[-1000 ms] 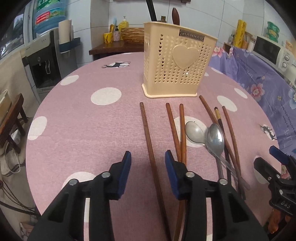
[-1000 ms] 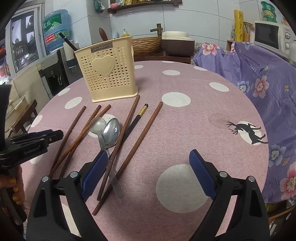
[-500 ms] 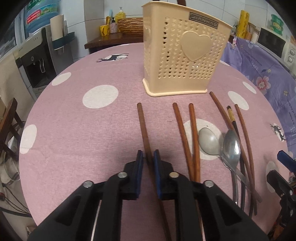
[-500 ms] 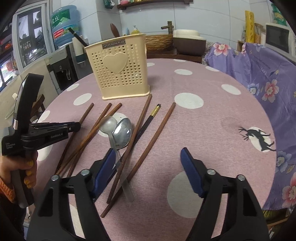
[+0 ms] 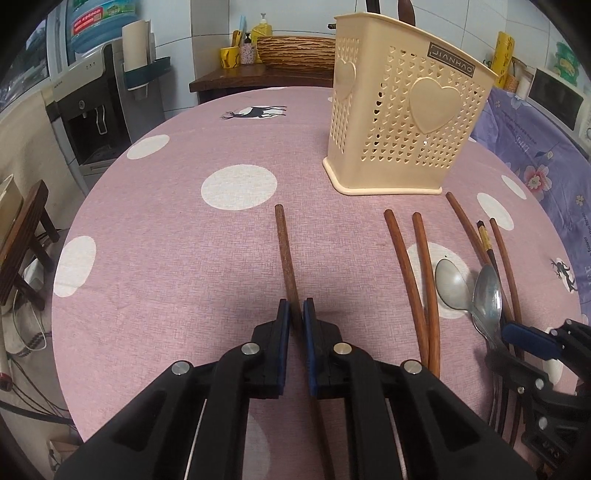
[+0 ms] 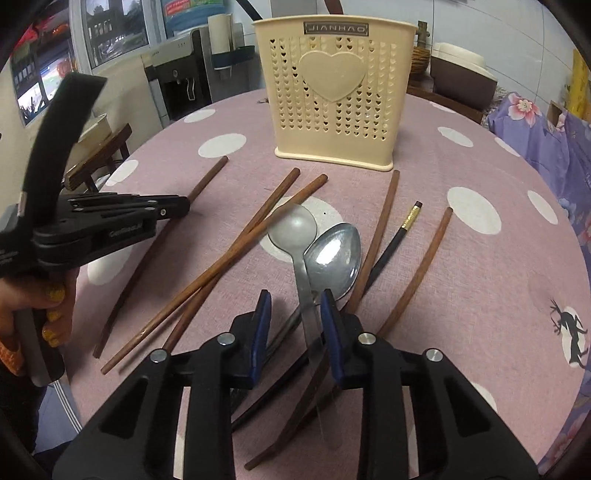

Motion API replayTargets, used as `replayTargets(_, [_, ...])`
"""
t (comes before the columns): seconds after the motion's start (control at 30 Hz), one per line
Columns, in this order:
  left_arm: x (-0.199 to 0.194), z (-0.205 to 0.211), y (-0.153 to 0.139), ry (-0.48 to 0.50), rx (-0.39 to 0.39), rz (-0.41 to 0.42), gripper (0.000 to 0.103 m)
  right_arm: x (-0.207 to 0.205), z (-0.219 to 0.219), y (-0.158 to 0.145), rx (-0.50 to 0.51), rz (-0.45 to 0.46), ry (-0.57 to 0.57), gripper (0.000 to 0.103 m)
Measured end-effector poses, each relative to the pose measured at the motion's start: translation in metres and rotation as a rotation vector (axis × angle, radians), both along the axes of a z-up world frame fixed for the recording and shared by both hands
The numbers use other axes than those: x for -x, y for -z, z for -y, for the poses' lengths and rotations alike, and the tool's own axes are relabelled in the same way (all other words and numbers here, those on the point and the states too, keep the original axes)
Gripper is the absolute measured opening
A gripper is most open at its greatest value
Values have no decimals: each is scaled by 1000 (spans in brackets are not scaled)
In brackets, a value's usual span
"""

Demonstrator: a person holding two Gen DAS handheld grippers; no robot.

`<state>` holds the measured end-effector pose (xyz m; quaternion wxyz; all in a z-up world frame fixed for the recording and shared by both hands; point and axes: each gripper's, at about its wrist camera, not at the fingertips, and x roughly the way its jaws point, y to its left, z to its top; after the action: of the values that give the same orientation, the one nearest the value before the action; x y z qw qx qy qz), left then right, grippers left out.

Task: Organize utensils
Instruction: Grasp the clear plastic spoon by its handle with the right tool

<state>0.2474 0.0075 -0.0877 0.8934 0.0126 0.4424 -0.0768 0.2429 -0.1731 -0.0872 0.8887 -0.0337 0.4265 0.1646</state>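
Now my left gripper (image 5: 296, 317) pinches a lone wooden chopstick (image 5: 285, 251), jaws nearly closed on it, pointing toward 12 o'clock. My right gripper (image 6: 295, 317) stands half open astride two spoons (image 6: 314, 243), gripping nothing. At 12 o'clock from both stands the cream utensil holder (image 6: 334, 92).

Water dispenser (image 5: 88, 122) w/ blue jug (image 5: 98, 20) off table's far-left edge. Wicker basket (image 5: 295, 50) & yellow soap bottle (image 5: 261, 27) on sideboard behind. Microwave (image 5: 557, 98) far right.
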Motion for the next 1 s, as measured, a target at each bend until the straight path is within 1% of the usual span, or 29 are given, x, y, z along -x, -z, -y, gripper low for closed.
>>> replayTargets(0.03, [0,0,0,1,3,0,9,-4,0,2,-3,-18,-7,25])
replayTargets(0.2, [-1,-2,0,1,12,-3,9,-15,-3,2,31,-25,0,16])
replayTargets(0.27, [-1,-2,0,1,12,-1,9,-15,-4,2,27,-25,4,11])
replayTargets(0.3, [-1,-2,0,0,13,-1,9,-14,-4,1,21,-30,10,11])
replayTargets(0.33, [-1,-2,0,0,15,-1,9,-12,-3,0,-2,-36,19,9])
replayTargets(0.43, [-1,-2,1,-2,21,0,9,-4,1,-8,-92,-35,30,9])
replayTargets(0.5, [-1,-2,1,-3,23,-1,9,2,5,-15,-109,-22,62,9])
replayTargets(0.57, [0,-2,1,-3,24,0,9,10,15,-21,-155,-18,102,9])
replayTargets(0.63, [0,-2,1,-2,25,0,9,21,27,-31,-196,11,133,9])
replayTargets(0.73, [-1,-3,1,-2,28,0,9,34,57,-45,-240,39,209,9])
replayTargets(0.83, [-1,-4,1,-5,34,1,9,35,83,-44,-194,35,294,9])
replayTargets(0.93, [-1,-4,1,-9,42,3,9,28,107,-25,-164,-11,382,9])
replayTargets(1.0, [0,-4,1,-9,47,3,9,24,115,-12,-121,-23,422,9])
